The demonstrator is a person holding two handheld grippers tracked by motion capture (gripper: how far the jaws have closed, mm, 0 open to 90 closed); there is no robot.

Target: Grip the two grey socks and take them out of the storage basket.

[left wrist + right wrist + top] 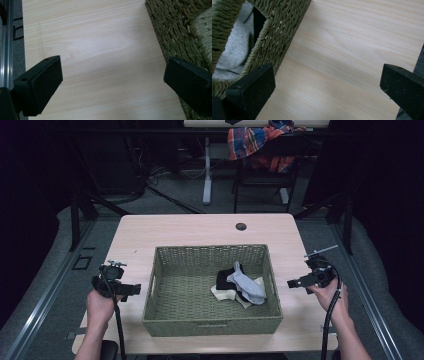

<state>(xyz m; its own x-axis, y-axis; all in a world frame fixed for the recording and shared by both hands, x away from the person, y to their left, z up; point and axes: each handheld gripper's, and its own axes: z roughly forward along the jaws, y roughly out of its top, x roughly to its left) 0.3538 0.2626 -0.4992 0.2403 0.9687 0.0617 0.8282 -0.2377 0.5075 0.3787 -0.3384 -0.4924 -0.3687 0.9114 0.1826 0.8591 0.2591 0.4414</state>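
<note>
A green woven basket (165, 317) stands in the middle of the light wooden table (195, 227). Inside it, toward the right, lie a grey sock (247, 285), a black one (226, 279) and a cream one (222, 293) in a small heap. My left gripper (131, 290) hovers over the table just left of the basket, jaws wide open with bare wood between them (112, 82). My right gripper (295, 283) hovers just right of the basket, also open over bare wood (329, 87). The basket wall (278, 30) and grey sock (235, 52) show at its left.
A chair (265, 170) draped with a plaid cloth (255, 142) stands beyond the table's far edge. A round cable hole (241, 226) sits near the far edge. Metal floor rails (6, 50) run along both table sides. The basket's woven side (175, 32) is at the right of the left gripper view.
</note>
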